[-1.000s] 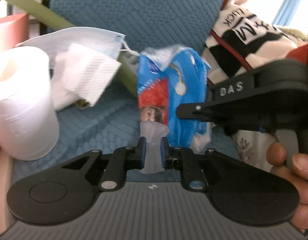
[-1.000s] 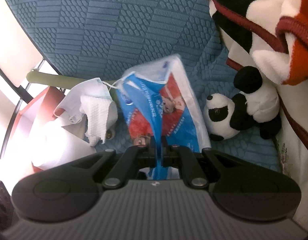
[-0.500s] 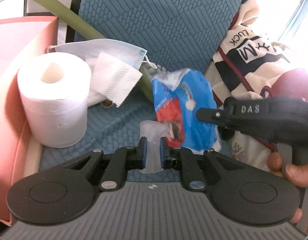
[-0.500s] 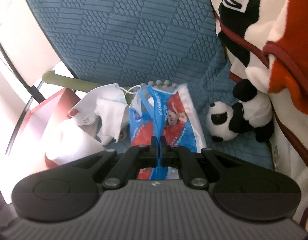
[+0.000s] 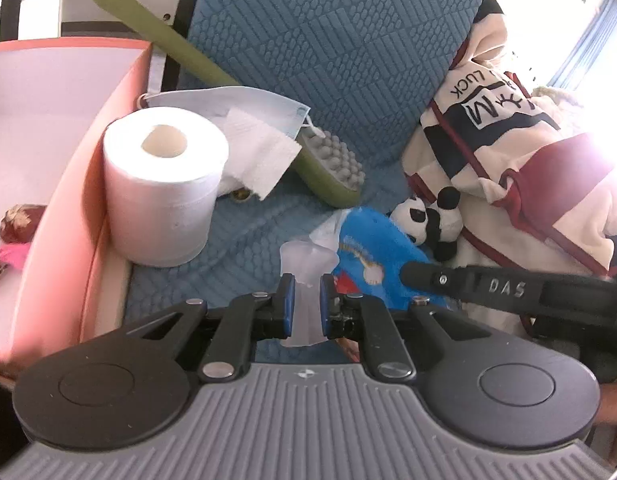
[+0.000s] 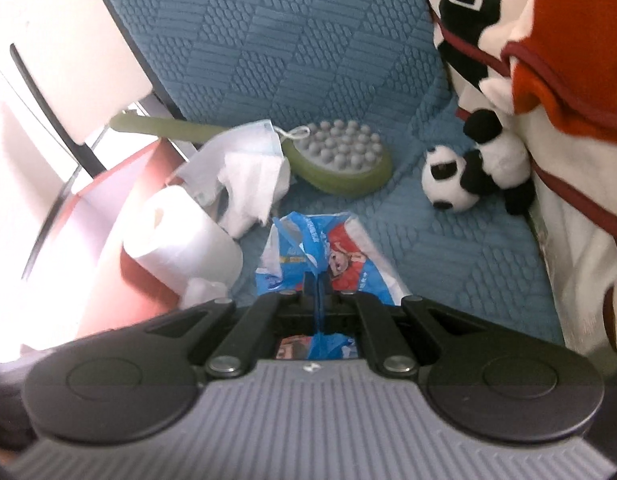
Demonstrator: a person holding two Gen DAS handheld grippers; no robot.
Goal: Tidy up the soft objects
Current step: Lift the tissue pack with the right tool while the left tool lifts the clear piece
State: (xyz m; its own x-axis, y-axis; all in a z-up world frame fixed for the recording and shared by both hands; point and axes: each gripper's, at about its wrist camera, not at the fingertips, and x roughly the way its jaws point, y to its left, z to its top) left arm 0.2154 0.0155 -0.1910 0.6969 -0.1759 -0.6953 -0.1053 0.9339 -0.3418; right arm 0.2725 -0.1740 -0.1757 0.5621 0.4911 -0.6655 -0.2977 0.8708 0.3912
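Observation:
A blue and red tissue pack [image 5: 372, 256] in crinkly plastic hangs over the blue seat, held from both sides. My left gripper [image 5: 306, 292] is shut on a translucent white flap of plastic that seems to be the pack's wrapper end. In the right wrist view my right gripper [image 6: 317, 288] is shut on a thin blue strip of the tissue pack [image 6: 348, 268]. Seen from the left wrist, the right gripper [image 5: 412, 271] reaches in from the right, over the pack. A small panda plush [image 6: 468, 172] lies against the striped fabric to the right.
A toilet roll [image 5: 164, 184] stands by the wall of a pink box [image 5: 88, 208] on the left. Behind it lie a face mask [image 5: 236, 100], crumpled tissue [image 5: 260, 152] and a green massage brush [image 5: 332, 168]. A large striped plush or blanket [image 5: 508, 140] fills the right side.
Both grippers have pulled back and risen with the pack. The pack has come away from the backrest, so the brush head and the panda now show. The pink box has come into view.

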